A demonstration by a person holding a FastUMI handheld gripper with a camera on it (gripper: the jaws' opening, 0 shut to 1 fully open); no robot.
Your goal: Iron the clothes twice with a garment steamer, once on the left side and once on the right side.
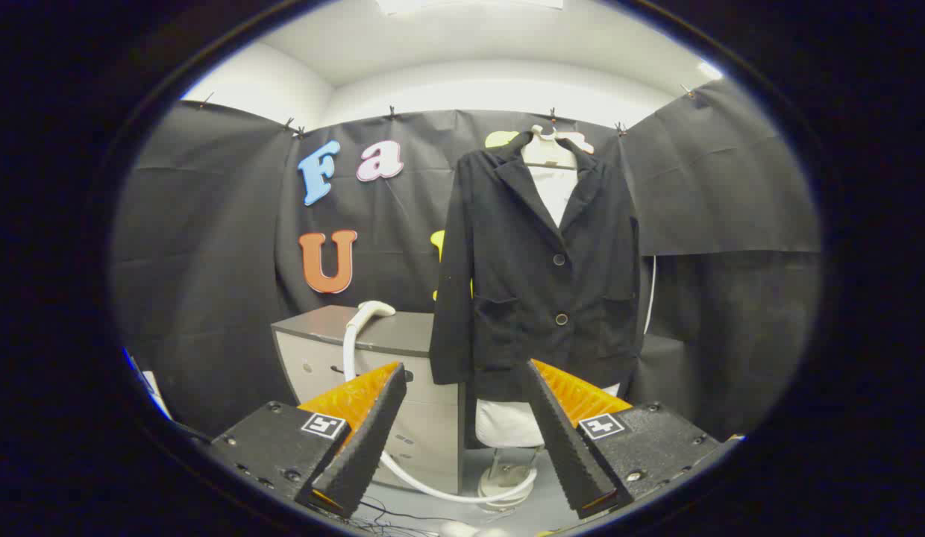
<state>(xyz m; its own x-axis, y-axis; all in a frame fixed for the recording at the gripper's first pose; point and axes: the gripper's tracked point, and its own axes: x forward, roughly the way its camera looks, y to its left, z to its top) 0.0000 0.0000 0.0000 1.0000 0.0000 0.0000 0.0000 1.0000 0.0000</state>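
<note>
Hand-held gripper point(462, 373) spread, empty, facing cabinet point(403, 335) and jacket point(541, 276).

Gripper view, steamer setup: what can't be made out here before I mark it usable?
- Steamer base: hidden in part behind the open claw and the jacket.
- Steamer hose: its middle stretch passes behind the claw's left finger.
- Cabinet: right part covered by the jacket.
- Steamer head: too small to tell its face.

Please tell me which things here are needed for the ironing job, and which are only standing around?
Needed:
- black jacket on a white hanger
- steamer head with white hose, lying on the cabinet
- gripper, open, holding nothing

Only standing around:
- grey drawer cabinet
- cables on the floor
</note>
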